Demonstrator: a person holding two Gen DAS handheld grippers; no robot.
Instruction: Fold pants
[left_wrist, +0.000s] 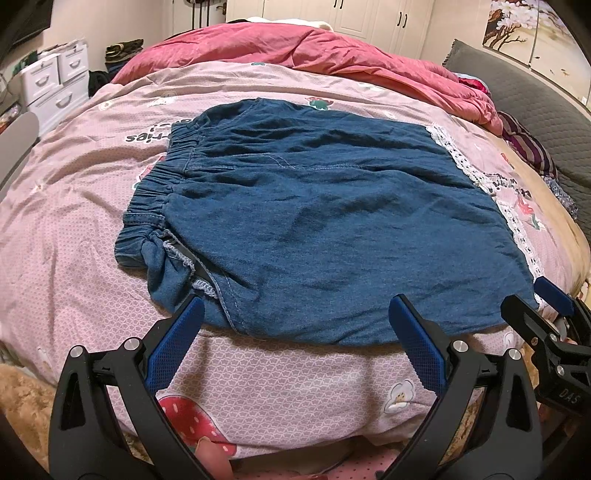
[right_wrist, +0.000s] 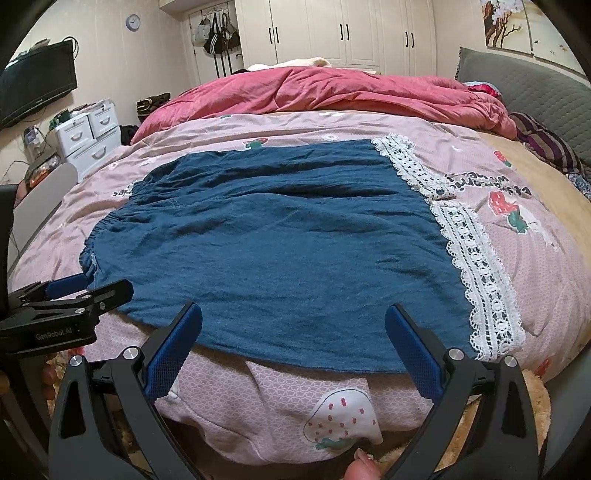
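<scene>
Blue denim pants (left_wrist: 317, 206) lie flat on the pink bedspread, elastic waistband (left_wrist: 159, 181) to the left and white lace hem (left_wrist: 517, 229) to the right. They appear folded lengthwise. My left gripper (left_wrist: 295, 306) is open and empty at the near edge of the pants, toward the waistband. My right gripper (right_wrist: 293, 314) is open and empty at the near edge, toward the lace hem (right_wrist: 476, 258). Each gripper shows at the edge of the other's view: the right gripper (left_wrist: 543, 295), the left gripper (right_wrist: 88, 288).
The pants (right_wrist: 288, 240) rest on a pink strawberry-print bedspread (left_wrist: 74, 221). A crumpled red duvet (left_wrist: 295, 48) lies at the far side. A grey headboard (right_wrist: 524, 85) is at right. White drawers (right_wrist: 88, 136) stand at left.
</scene>
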